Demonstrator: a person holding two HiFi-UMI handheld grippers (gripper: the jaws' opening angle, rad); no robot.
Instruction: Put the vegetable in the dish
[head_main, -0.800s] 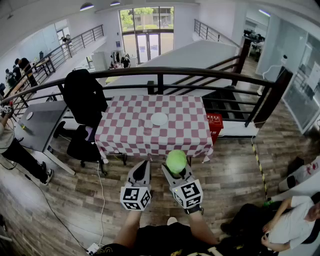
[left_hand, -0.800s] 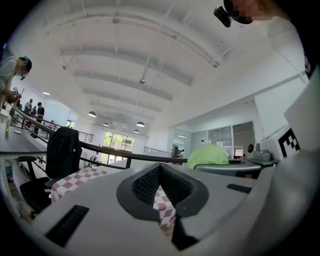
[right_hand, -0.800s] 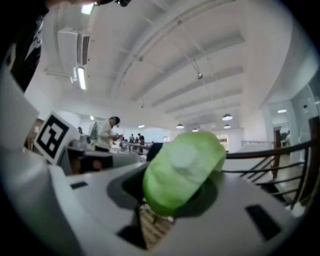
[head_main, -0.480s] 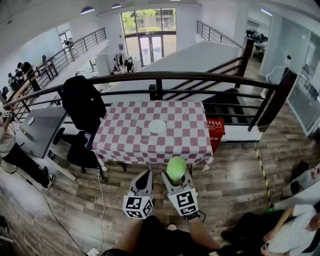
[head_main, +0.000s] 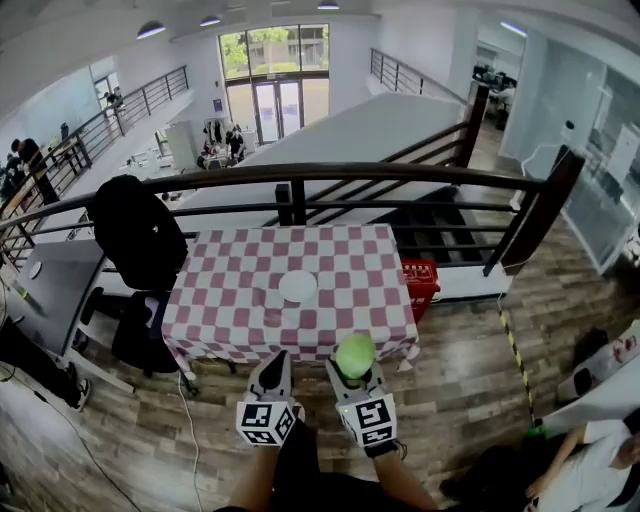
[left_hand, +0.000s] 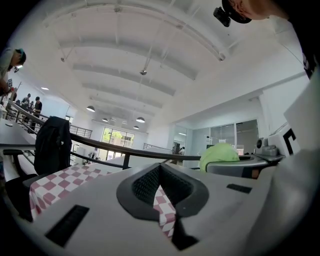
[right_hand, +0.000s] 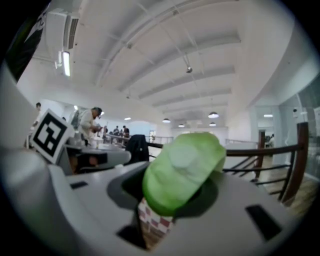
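Observation:
A round white dish (head_main: 297, 287) lies near the middle of the red-and-white checked table (head_main: 225, 300). My right gripper (head_main: 355, 366) is shut on a pale green leafy vegetable (head_main: 354, 354), held in the air just over the table's near edge, short of the dish. In the right gripper view the vegetable (right_hand: 182, 167) fills the space between the jaws. My left gripper (head_main: 276, 362) hovers beside it on the left, shut and holding nothing. Its pads (left_hand: 150, 181) meet at the tips in the left gripper view, where the vegetable (left_hand: 219, 154) shows to the right.
A black chair with a dark jacket (head_main: 135, 235) stands at the table's left side. A dark railing (head_main: 330, 175) runs behind the table. A red crate (head_main: 420, 275) sits by its right end. A grey desk (head_main: 35, 290) is further left, and a seated person (head_main: 590, 460) at lower right.
The table and dish have come nearer in the head view. Both grippers now sit at the table's front edge, with the vegetable still gripped in the right one.

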